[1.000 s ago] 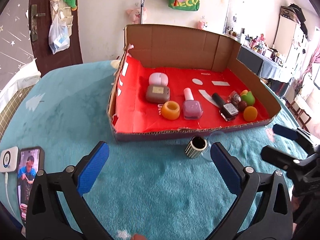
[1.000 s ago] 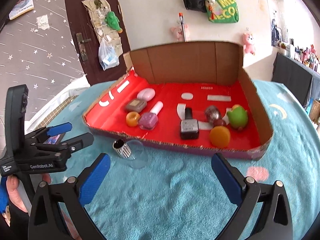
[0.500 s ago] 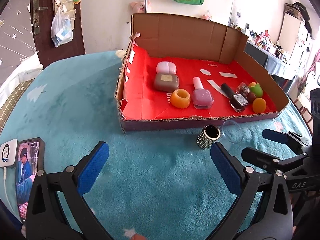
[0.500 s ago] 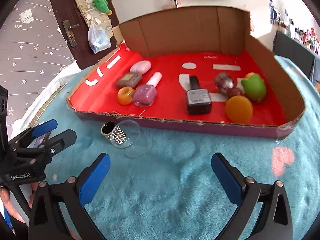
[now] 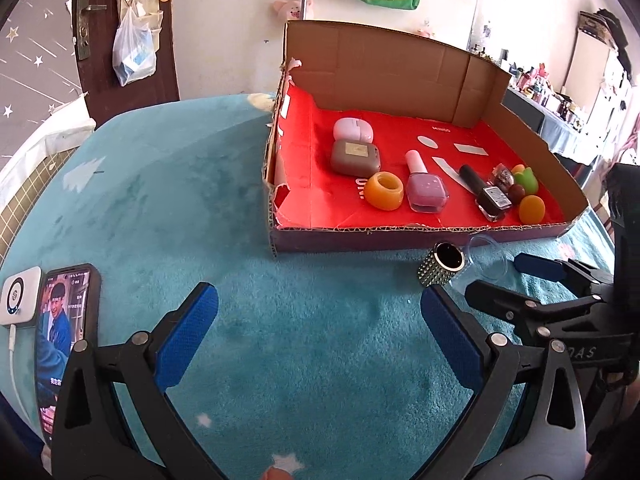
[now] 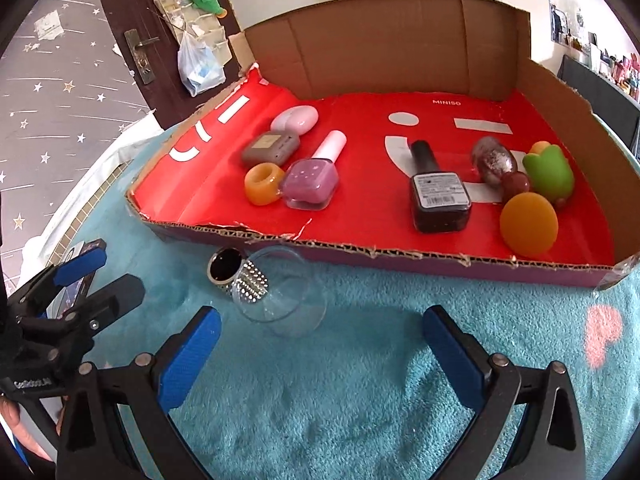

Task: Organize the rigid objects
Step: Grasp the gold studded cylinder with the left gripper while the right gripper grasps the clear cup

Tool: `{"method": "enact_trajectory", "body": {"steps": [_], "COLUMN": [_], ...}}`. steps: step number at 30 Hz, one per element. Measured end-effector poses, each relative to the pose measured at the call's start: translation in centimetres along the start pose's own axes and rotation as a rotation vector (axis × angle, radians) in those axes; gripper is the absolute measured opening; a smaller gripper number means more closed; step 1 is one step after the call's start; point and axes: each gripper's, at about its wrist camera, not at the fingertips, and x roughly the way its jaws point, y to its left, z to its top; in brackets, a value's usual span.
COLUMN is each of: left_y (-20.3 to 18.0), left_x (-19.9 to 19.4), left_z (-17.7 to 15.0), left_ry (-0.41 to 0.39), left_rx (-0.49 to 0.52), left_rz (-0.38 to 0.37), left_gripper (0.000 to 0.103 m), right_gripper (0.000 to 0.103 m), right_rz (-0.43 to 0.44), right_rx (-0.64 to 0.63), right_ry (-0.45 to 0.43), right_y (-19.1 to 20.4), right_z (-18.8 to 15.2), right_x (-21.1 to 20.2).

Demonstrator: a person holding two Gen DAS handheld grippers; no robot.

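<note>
A studded silver cylinder [image 5: 442, 266] [image 6: 236, 274] lies on the teal cloth against a clear cup [image 5: 486, 254] [image 6: 284, 300] on its side, just outside the front wall of the cardboard box [image 5: 400, 236] [image 6: 360, 256]. Inside on the red lining sit two small cases, an orange ring [image 6: 262, 178], a pink polish bottle [image 6: 312, 178], a black polish bottle [image 6: 438, 190], a green toy [image 6: 548, 172] and an orange ball [image 6: 528, 224]. My left gripper [image 5: 319, 300] [image 6: 108, 272] is open over the cloth, left of the cylinder. My right gripper [image 6: 320, 320] [image 5: 508, 280] is open, just in front of the cup.
A phone [image 5: 66, 336] with a lit screen and a white device [image 5: 18, 300] lie on the cloth at the near left. The box's tall back wall and right side wall rise well above its low front wall. A door and hung bags stand behind.
Both grippers have moved forward and lower toward the box front, so the cylinder and cup are nearer. The objects themselves have not moved, and both grippers stay open.
</note>
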Motion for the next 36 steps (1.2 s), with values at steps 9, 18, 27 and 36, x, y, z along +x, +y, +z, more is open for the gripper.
{"method": "enact_trajectory", "body": {"steps": [9,18,27,36], "left_y": [-0.5,-2.8,-4.9,-6.8], "left_x": [0.5,2.4,4.0,5.0], "left_z": [-0.1,0.2,0.9,1.4], "left_ry": [0.011,0.051,0.073,0.084], "left_rx": [0.013,0.056,0.108,0.173], "left_rz": [-0.030,-0.082,-0.066,-0.104], "left_gripper": [0.103,0.102,0.082,0.062], "right_gripper": [0.096,0.088,0.066,0.061], "right_rz": [-0.097,-0.072,0.043,0.138], "right_rx": [0.029,0.086,0.075,0.107], "right_ry": [-0.032,-0.035,-0.032,-0.008], "right_y": [-0.5,-3.6,-3.4,-3.5], "right_z": [-0.2,-1.2,-0.6,0.5], "right_x": [-0.5,-2.6,-2.2,-1.3]}}
